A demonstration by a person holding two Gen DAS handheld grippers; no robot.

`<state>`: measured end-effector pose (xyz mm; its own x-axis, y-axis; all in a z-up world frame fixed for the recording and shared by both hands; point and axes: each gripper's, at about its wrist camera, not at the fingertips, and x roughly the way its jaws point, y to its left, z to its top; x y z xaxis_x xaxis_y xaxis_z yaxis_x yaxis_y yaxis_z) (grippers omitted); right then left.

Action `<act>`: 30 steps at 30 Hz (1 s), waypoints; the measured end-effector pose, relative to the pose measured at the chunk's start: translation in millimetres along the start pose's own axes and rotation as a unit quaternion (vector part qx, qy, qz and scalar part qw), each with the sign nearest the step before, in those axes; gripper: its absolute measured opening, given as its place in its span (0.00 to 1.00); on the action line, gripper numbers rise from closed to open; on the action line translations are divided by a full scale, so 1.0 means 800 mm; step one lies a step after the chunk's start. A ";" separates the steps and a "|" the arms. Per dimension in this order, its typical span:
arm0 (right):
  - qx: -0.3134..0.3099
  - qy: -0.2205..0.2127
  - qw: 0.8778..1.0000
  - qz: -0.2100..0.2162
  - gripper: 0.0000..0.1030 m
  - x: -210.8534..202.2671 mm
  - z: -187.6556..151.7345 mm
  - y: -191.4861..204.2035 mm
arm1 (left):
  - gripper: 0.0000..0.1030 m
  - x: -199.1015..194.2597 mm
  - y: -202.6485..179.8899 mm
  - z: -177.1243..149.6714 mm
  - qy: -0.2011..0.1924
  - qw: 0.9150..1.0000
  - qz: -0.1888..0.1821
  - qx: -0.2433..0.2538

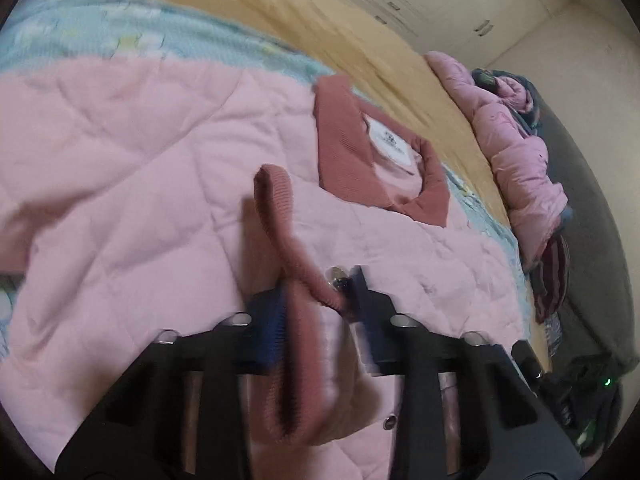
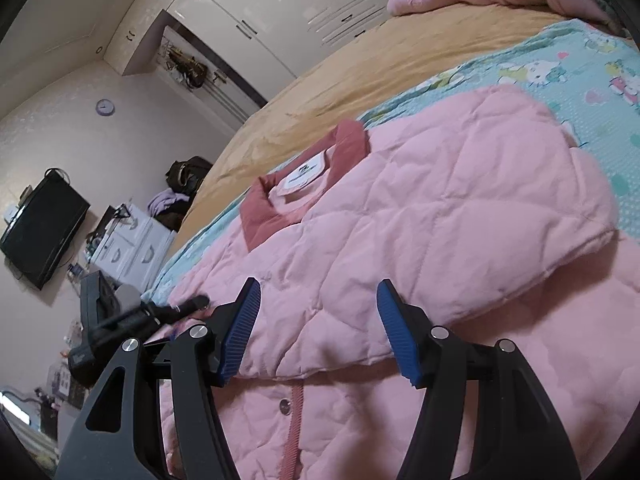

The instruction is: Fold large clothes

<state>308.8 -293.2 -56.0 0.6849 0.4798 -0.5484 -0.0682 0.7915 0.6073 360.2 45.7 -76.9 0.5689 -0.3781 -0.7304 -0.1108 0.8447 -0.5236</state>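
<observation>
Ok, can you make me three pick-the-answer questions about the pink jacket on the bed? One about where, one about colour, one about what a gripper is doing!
1. Where does the pink jacket lie?
A. on a chair
B. on the patterned blanket
C. on the floor

2. What colour is the jacket's collar?
A. dusty red
B. green
C. white

3. What is the left gripper doing?
A. hanging open
B. holding a bottle
C. pinching the ribbed cuff

Answers: 1 B, blanket shows around the jacket. 2 A, ribbed dusty-red band around the label. 3 C, cuff sits clamped between its pads.

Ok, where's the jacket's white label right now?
The white label sits inside the dusty-red collar of the pink quilted jacket, beside the tan sheet.
</observation>
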 end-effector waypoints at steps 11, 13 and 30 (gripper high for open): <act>-0.019 -0.078 0.996 -0.046 0.58 -0.033 0.019 -0.008 | 0.10 -0.101 -0.025 0.021 -0.140 0.988 -0.008 0.070; -0.029 -0.082 0.994 -0.067 0.58 -0.035 0.023 -0.010 | 0.10 -0.094 -0.027 0.025 -0.142 0.987 0.002 0.074; -0.083 0.070 0.968 -0.226 0.57 0.087 0.063 -0.053 | 0.11 -0.027 0.025 0.020 -0.073 0.990 0.101 0.071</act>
<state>396.0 -312.4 -91.6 0.5673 0.1073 -0.8165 0.0915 0.9771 0.1920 359.0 76.6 -64.8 0.6595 -0.1469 -0.7372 -0.1243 0.9459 -0.2997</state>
